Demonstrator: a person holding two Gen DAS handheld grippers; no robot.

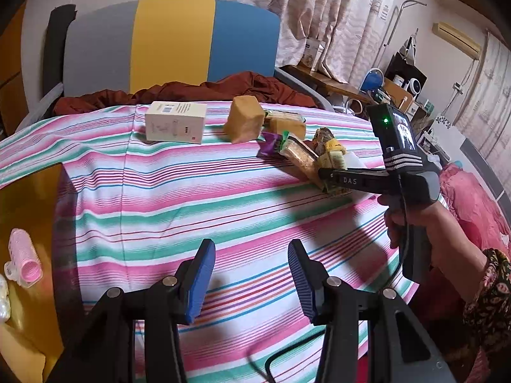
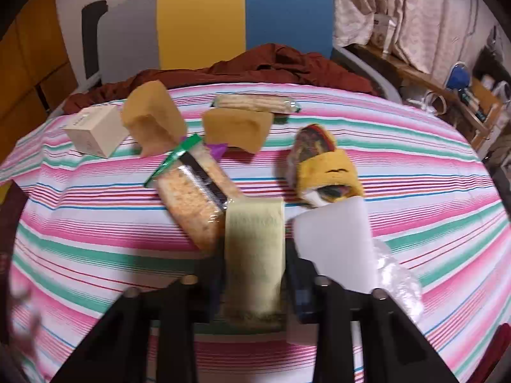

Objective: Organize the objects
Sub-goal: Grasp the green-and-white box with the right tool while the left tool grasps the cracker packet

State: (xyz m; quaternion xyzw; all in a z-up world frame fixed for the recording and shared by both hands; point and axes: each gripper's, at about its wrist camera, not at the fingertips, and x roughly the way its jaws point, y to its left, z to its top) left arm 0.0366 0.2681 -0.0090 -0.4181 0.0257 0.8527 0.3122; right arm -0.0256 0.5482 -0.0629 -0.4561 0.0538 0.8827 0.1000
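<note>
My right gripper clamps a pale yellow packet near the striped bedspread's right edge, beside a wrapped cracker pack; my left gripper hangs unclenched, empty.

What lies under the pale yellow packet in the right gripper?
The pale yellow packet, clamped in the right gripper, covers striped cloth and overlaps the cracker pack's near end; anything else beneath is hidden.

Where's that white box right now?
In the left wrist view the white box lies on the striped cloth toward the far edge, just left of a tan sponge block, with the rust-red fabric behind.
</note>
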